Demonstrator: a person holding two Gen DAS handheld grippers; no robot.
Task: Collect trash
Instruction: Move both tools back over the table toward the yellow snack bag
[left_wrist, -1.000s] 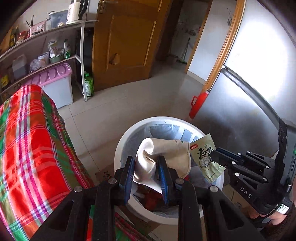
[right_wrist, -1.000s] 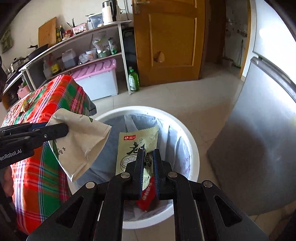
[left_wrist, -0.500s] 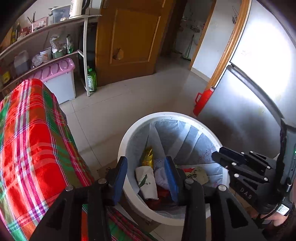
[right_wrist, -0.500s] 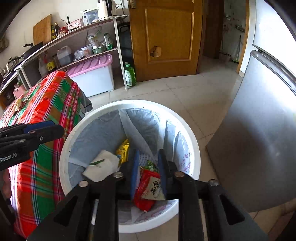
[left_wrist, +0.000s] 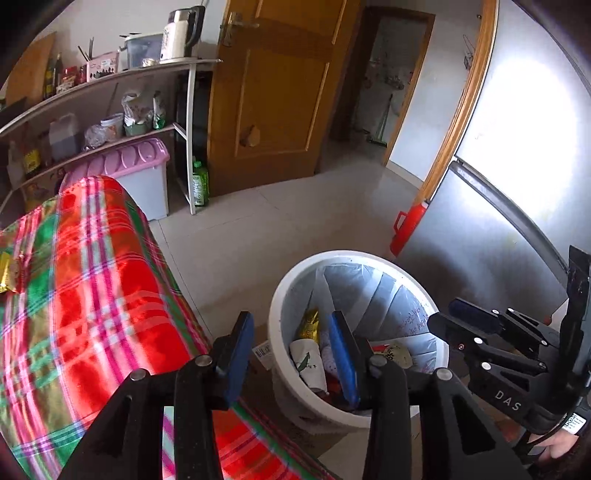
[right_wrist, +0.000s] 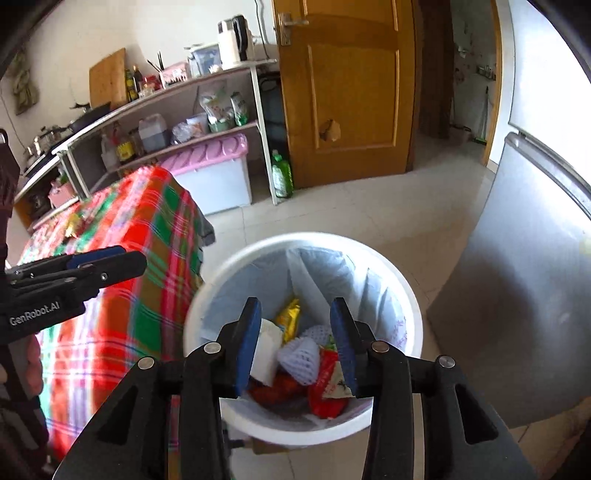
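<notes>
A white bin (left_wrist: 351, 254) (right_wrist: 295, 236) with a grey liner stands on the floor beside the plaid-covered table (left_wrist: 92, 295) (right_wrist: 147, 240). Inside lie a beige paper bag (left_wrist: 308, 363) (right_wrist: 266, 350), a gold wrapper (left_wrist: 309, 325) (right_wrist: 288, 319), a white foam net (right_wrist: 299, 356), a red packet (right_wrist: 325, 391) and a pale green packet (left_wrist: 393, 354). My left gripper (left_wrist: 290, 332) (right_wrist: 110, 258) hangs open over the bin's left rim, holding nothing. My right gripper (right_wrist: 295, 310) (left_wrist: 454, 314) is above the bin, its jaws opening with nothing between them. Another gold wrapper (left_wrist: 7, 273) lies on the table.
A silver fridge (left_wrist: 498, 240) (right_wrist: 535, 258) stands close on the bin's right, with a red object (left_wrist: 406, 229) on the floor at its side. Behind are a wooden door (right_wrist: 351, 92), a loaded shelf (right_wrist: 166, 122), a pink-lidded box (left_wrist: 140, 173) and a green bottle (right_wrist: 280, 177).
Both grippers let go: the paper bag and the green packet dropped into the bin. Both jaws opened, and both grippers rose and drew back from the bin.
</notes>
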